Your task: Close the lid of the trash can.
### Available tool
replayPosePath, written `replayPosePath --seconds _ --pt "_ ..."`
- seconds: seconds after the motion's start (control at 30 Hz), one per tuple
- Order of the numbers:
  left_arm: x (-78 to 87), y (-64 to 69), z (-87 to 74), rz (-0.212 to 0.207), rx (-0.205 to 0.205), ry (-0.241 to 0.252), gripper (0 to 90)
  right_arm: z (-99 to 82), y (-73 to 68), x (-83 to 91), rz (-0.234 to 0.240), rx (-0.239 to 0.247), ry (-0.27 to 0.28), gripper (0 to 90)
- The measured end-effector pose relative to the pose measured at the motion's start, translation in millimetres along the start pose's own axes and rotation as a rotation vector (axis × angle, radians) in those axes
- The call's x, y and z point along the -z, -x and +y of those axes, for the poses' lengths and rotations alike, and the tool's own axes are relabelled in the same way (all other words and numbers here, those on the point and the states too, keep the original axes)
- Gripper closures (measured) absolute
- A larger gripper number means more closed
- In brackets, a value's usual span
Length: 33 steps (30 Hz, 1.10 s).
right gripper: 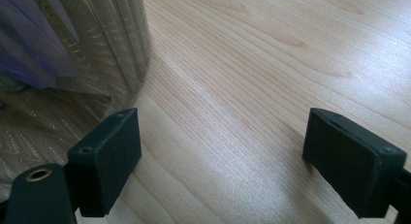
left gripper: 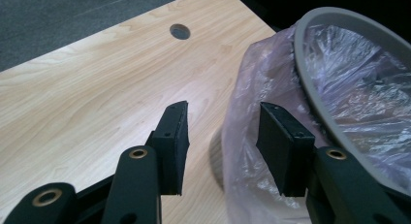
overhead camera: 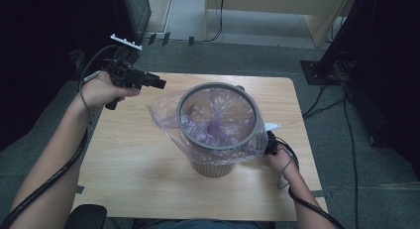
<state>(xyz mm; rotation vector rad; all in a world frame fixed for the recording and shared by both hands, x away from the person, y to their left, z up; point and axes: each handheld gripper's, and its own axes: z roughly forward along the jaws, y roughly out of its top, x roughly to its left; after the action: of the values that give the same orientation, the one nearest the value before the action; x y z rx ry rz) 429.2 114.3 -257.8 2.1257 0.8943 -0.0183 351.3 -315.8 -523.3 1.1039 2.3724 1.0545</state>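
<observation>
A ribbed tan waste bin (overhead camera: pixel 213 167) stands near the middle of the wooden table (overhead camera: pixel 133 164). A clear purple bag (overhead camera: pixel 162 115) lines it, held by a grey ring (overhead camera: pixel 179 115) at the rim. My left gripper (overhead camera: pixel 159 83) hovers left of the bin and above the table. In the left gripper view its jaws (left gripper: pixel 223 136) are open, with the bag's loose side (left gripper: pixel 252 88) and the ring (left gripper: pixel 310 73) just beyond the right jaw. My right gripper (overhead camera: pixel 270 142) sits low at the bin's right side. Its jaws (right gripper: pixel 223 156) stand wide open over bare wood, beside the bin wall (right gripper: pixel 97 49).
A round cable hole (left gripper: pixel 180 31) is cut in the table's far side. Grey carpet surrounds the table, with cables and dark stands (overhead camera: pixel 341 50) at the right and a wooden cabinet (overhead camera: pixel 277 6) behind. Bare wood lies left of and in front of the bin.
</observation>
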Motion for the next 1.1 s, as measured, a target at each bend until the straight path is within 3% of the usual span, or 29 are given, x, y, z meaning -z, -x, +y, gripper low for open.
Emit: replayPosePath --seconds 0.7,1.0,1.1 --pt "9.1 -31.8 -33.8 0.051 0.077 0.053 47.2 0.0 0.0 0.0 0.0 0.0 0.0 13.2" --pt "5.8 -44.6 -50.5 0.081 0.099 0.066 45.4 0.0 0.0 0.0 0.0 0.0 0.0 13.2" --pt "3.2 -47.1 -55.6 0.106 0.087 0.063 45.1 0.0 -0.1 0.0 0.0 -0.001 0.0 13.2"
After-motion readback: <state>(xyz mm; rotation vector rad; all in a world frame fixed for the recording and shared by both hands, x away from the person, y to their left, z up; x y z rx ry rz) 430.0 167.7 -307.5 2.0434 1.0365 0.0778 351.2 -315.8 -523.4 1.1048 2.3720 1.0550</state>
